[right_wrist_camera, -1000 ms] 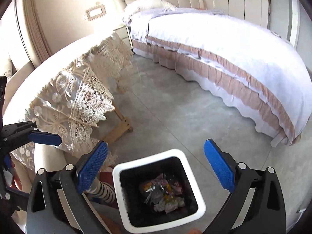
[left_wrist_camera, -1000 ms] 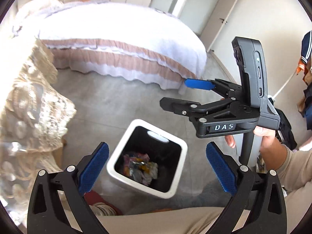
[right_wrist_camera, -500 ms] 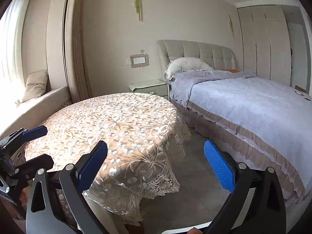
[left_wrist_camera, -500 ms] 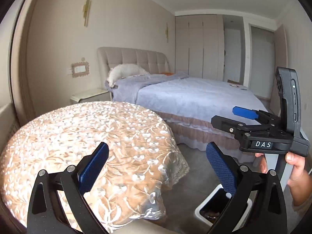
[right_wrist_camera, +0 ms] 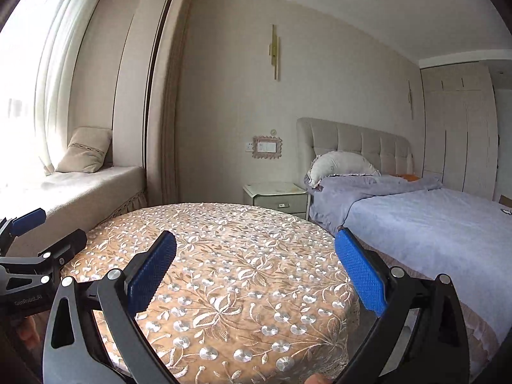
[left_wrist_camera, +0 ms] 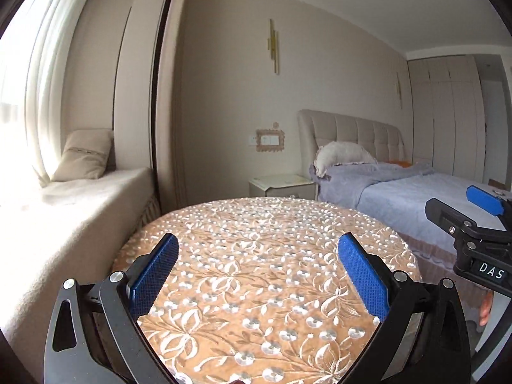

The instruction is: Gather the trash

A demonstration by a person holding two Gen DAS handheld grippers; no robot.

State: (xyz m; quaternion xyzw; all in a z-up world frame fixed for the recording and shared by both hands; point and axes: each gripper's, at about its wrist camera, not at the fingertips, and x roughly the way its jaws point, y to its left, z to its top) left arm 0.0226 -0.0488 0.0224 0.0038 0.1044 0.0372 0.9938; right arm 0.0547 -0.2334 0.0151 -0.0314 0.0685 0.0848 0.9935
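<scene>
Ahead: round lace-covered worktop (left_wrist_camera: 265,275) under both claws; bed (right_wrist_camera: 432,224) beyond right. Left claw (left_wrist_camera: 256,280) and right claw (right_wrist_camera: 256,272): spread wide, empty.

Table (left_wrist_camera: 256,256): round, floral lace cloth (right_wrist_camera: 224,272) draped over top and edge.
Bed (right_wrist_camera: 432,224): lilac cover, pillow (right_wrist_camera: 342,164) at headboard.
Window seat (left_wrist_camera: 80,198): cushion (left_wrist_camera: 83,155) upright at wall.

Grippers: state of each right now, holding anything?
Left gripper: open, empty, above the round table.
Right gripper: open, empty, above the same table.
</scene>
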